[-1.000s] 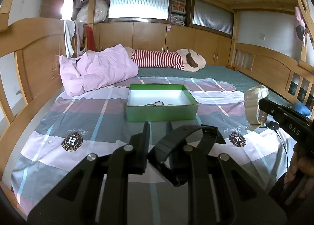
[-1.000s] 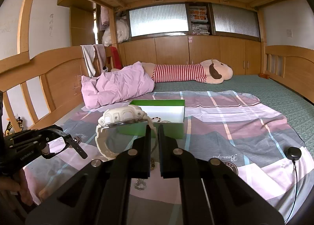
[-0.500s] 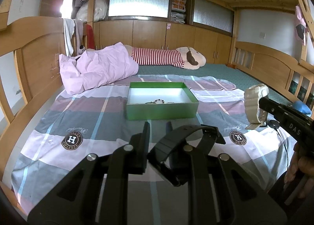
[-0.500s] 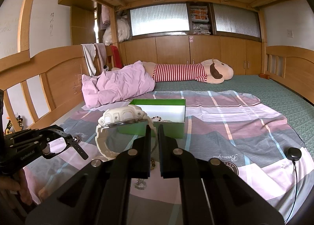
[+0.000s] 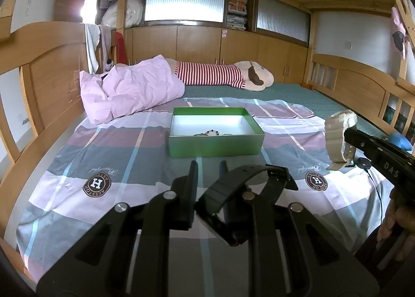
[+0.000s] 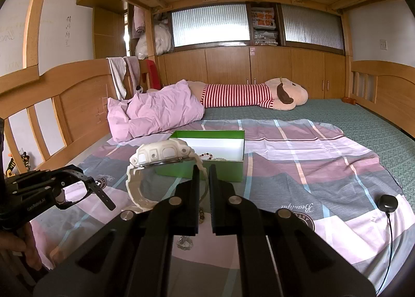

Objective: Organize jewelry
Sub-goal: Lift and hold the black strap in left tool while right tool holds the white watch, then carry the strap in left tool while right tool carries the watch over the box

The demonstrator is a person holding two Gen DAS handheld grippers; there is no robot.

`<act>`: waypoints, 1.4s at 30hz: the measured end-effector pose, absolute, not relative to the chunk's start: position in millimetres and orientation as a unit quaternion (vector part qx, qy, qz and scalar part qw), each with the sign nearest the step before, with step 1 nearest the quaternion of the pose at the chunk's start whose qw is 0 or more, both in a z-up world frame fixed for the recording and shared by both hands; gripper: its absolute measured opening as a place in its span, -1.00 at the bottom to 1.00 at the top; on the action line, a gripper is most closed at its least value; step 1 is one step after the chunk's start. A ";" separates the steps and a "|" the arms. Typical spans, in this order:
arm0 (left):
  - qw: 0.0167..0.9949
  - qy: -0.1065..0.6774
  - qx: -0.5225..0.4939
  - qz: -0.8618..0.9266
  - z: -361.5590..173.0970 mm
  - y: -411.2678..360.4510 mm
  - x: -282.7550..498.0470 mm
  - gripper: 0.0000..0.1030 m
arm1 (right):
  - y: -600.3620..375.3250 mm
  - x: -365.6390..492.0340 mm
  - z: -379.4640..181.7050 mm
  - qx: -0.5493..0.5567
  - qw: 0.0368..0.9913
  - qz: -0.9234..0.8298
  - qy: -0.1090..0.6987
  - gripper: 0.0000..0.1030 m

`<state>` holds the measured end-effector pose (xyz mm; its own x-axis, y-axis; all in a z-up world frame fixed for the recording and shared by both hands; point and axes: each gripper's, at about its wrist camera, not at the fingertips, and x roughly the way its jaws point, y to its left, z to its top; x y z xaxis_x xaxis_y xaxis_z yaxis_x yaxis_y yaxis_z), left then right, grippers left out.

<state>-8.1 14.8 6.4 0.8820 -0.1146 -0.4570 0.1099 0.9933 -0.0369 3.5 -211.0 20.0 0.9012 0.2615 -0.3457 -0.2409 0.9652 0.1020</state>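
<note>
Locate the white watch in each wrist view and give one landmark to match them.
Left wrist view: the white watch is at the right edge, held up by the right claw over the bedspread.
Right wrist view: the white watch is left of centre, just beyond the right claw's tips, its strap pinched there.
Shared landmark: the green box on the bedspread, behind the watch in the right wrist view, left of it in the left.
</note>
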 end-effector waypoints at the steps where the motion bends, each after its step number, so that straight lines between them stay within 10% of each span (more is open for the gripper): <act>1: 0.970 0.236 -0.005 -0.058 6.5 15.0 -7.9 -0.67 | -211.0 4.1 19.4 0.028 0.975 0.129 0.181 -0.87; 27: 0.966 0.250 -0.024 -0.059 8.7 21.0 11.3 -0.67 | -205.4 28.8 16.5 0.022 0.973 0.131 0.188 -0.87; 42: 0.949 0.313 -0.015 -0.045 -9.2 11.4 246.3 -0.67 | -177.9 236.3 -27.2 0.040 0.961 0.093 0.257 -0.86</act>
